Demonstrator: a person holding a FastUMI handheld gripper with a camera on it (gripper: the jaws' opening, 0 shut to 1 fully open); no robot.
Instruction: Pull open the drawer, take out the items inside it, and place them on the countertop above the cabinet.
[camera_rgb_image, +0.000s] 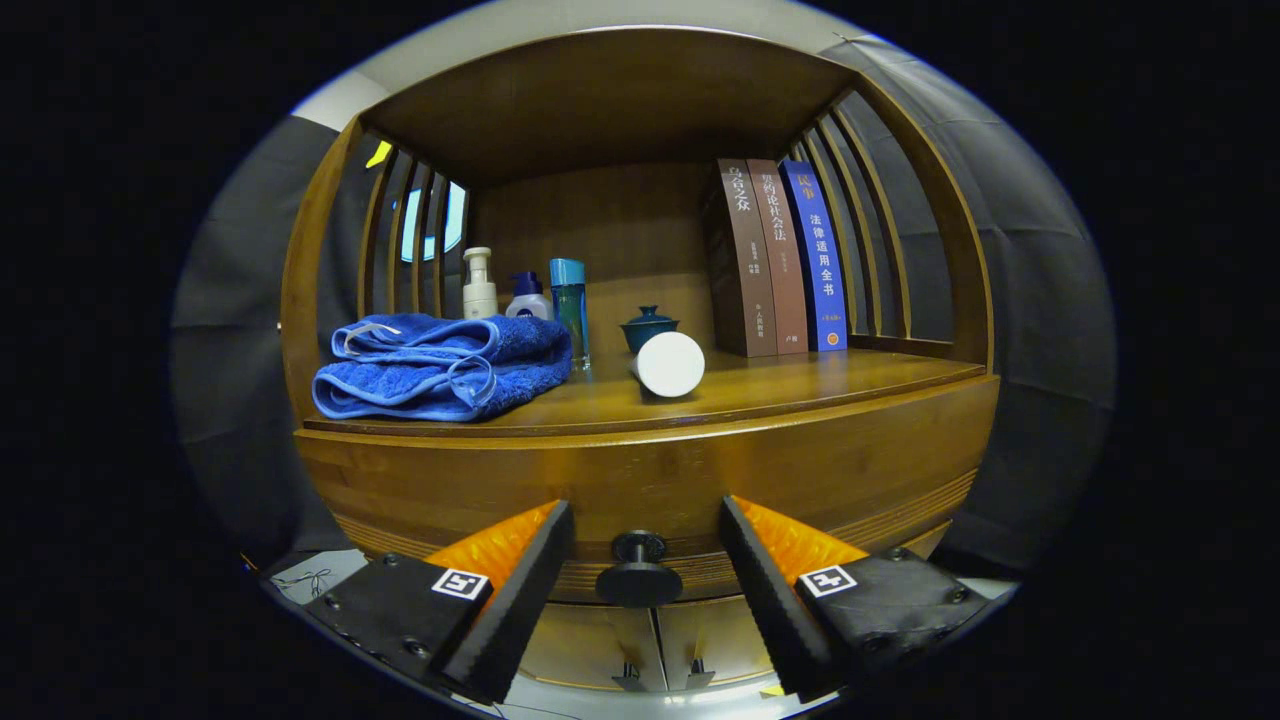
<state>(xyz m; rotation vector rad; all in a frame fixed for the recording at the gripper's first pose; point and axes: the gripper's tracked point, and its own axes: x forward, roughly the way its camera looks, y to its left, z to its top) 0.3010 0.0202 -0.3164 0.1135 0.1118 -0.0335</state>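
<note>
Gripper (645, 545) at bottom centre of frame, fingers spread wide apart, nothing clamped. Drawer knob (638, 570) sits in the gap between the two fingers, touching neither. Drawer (640, 480) front spans the lower middle of frame and looks closed; contents not visible.

Countertop (800, 385) runs across mid-frame just above the drawer front. On it, left of centre: folded blue towel (440, 365). Behind the towel, upright in a row: pump bottle (479, 285), small bottle (527, 296) with dark cap, tall teal bottle (570, 305). Centre: white cylinder (669, 364) lying on its side, round end toward the camera; a dark lidded cup (648, 328) just behind it. Right of centre: three books (785, 260) standing upright against the slatted side of the cabinet (320, 250). Two small cabinet doors (650, 640) show below the knob, at bottom of frame.
</note>
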